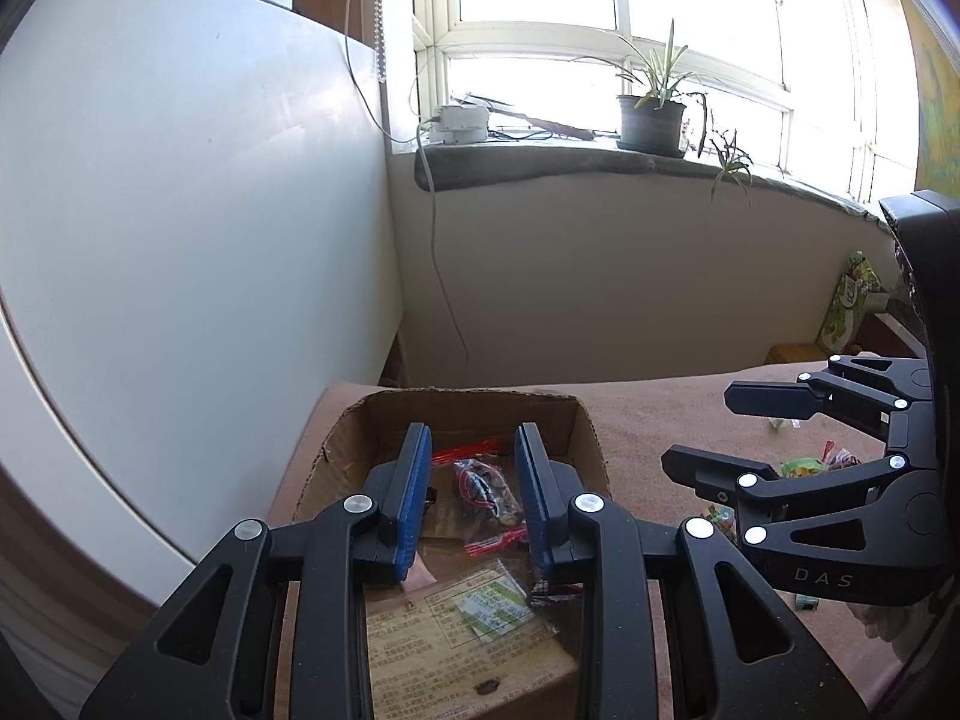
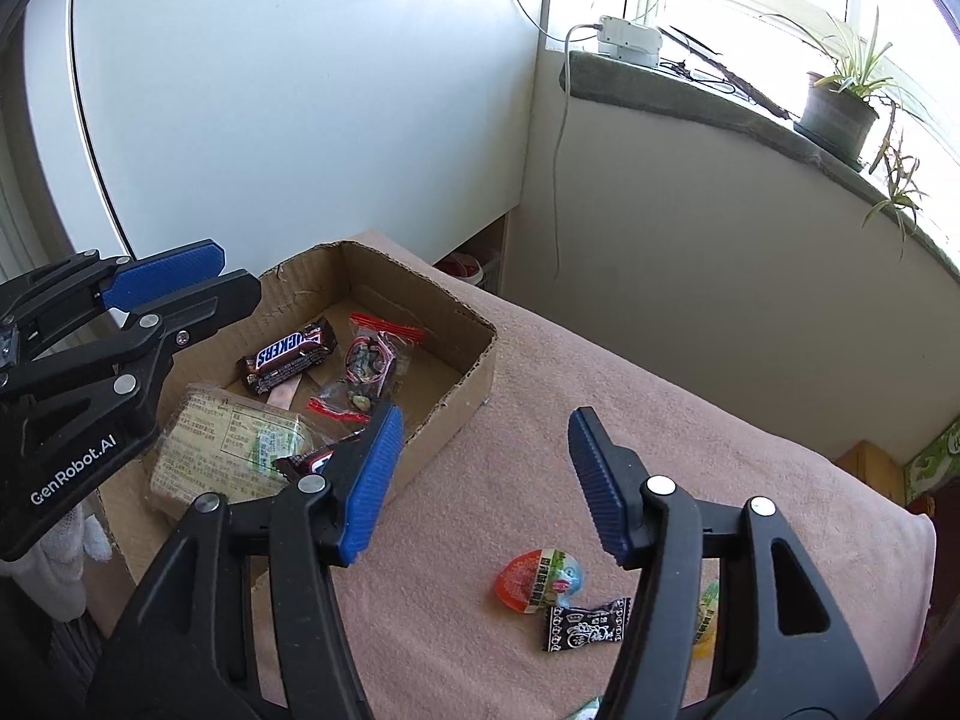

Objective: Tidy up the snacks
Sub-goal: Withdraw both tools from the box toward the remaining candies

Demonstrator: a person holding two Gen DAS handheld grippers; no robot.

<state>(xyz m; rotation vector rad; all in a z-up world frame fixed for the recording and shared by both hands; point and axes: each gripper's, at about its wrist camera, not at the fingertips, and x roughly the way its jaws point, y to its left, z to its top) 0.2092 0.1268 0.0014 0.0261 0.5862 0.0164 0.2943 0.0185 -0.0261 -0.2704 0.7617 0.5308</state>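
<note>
A cardboard box (image 2: 474, 360) sits on a pink cloth (image 2: 660, 420). Inside lie a Snickers bar (image 2: 288, 354), a clear red-sealed snack bag (image 2: 366, 366), a tan wrapped cake (image 2: 228, 450) and a second small bar. My left gripper (image 1: 473, 468) is open and empty above the box (image 1: 588, 432), over the clear bag (image 1: 486, 492). My right gripper (image 2: 480, 450) is open and empty, just right of the box. An orange jelly cup (image 2: 534, 585), a black candy packet (image 2: 585, 624) and a yellow jelly cup (image 2: 705, 624) lie on the cloth beneath it.
A white cabinet (image 2: 300, 90) stands behind the box. A windowsill (image 1: 600, 162) carries a potted plant (image 1: 651, 114) and a white adapter. A green carton (image 1: 849, 300) stands at the far right. More wrapped sweets (image 1: 807, 468) lie on the cloth.
</note>
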